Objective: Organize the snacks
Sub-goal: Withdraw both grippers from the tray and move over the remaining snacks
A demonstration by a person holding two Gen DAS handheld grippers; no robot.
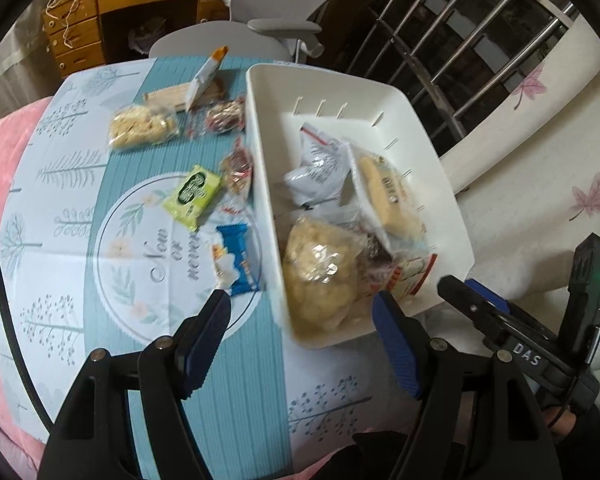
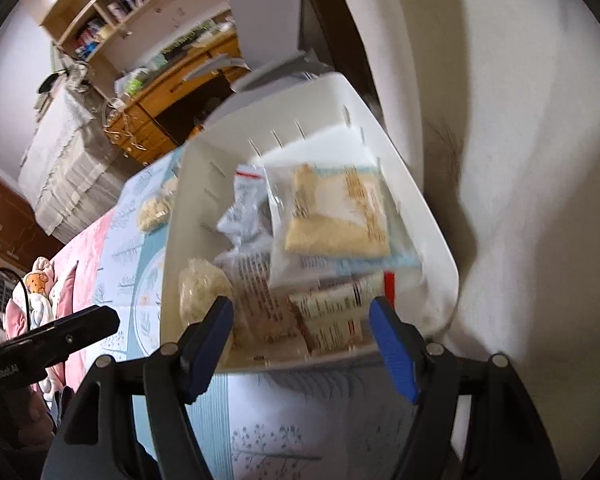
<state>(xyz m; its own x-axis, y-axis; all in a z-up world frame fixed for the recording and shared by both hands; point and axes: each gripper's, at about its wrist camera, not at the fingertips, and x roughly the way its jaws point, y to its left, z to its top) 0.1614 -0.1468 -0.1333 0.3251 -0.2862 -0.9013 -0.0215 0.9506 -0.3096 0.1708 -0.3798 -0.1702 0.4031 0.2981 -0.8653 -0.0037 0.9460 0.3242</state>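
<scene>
Fingers spread wide on both tools: your left gripper (image 1: pixel 300 300) hangs low over the near edge of the table (image 1: pixel 60 184), its jaws gaping and holding nothing, one tip near the blue snack packet (image 1: pixel 240 258) and the other by the near corner of the white bin (image 1: pixel 452 216). Your right gripper (image 2: pixel 302 306) is just as open and empty, poised at the bin's near rim, and shows in the left view as a black tool at the right edge. Motion blur smears most wrappers, so the print is unreadable, and in the right view the bin wall hides nearly all of the loose snacks on the cloth. Inside the bin lie a round pale pastry bag (image 1: pixel 320 272), a silver pouch (image 1: pixel 320 172) and a flat yellow cake pack (image 1: pixel 388 196), overlapping one another. Outside it, on the cloth, sit a green packet (image 1: pixel 192 194), a crumbly cookie bag (image 1: pixel 142 126) and some red-wrapped sweets (image 1: pixel 238 168), the sweets closest to the bin's side. A grey office chair (image 1: pixel 260 20) and a wooden desk (image 1: pixel 120 4) stand beyond the table.
</scene>
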